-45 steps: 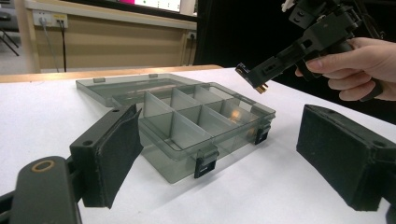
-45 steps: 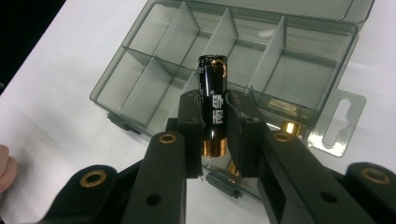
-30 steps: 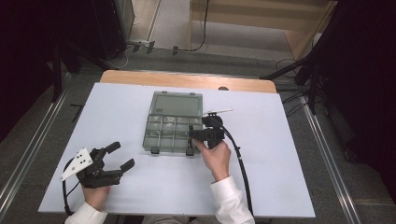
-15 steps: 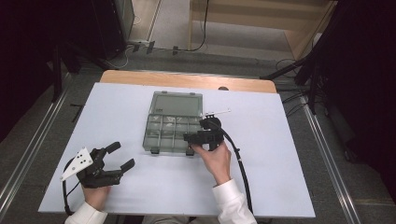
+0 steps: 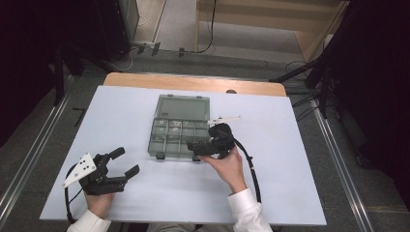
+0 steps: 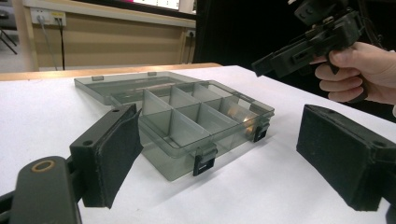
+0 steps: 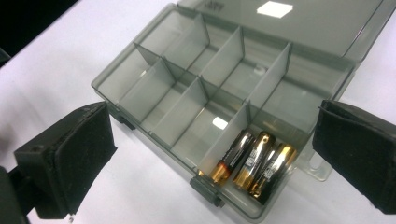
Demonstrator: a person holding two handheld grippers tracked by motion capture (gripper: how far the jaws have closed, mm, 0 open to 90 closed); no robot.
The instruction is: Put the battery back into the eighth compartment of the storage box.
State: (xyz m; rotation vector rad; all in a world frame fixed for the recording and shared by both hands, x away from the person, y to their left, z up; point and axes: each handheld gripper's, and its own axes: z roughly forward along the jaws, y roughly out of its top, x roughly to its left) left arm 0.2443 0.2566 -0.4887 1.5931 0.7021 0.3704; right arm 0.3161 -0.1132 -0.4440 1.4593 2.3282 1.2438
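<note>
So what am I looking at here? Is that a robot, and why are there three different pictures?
No robot: a person sits at a white table and holds a hand tool with two black padded jaws in each hand. The high view looks down from above. There the left gripper rests near the table's front edge, and the right gripper hovers at the near edge of a clear plastic organizer box with its lid folded open. The other two pictures come from small cameras riding on each tool, looking out between its jaws. The right gripper view shows three batteries lying side by side in one corner compartment; the other compartments look empty. Both grippers are open and hold nothing.
</note>
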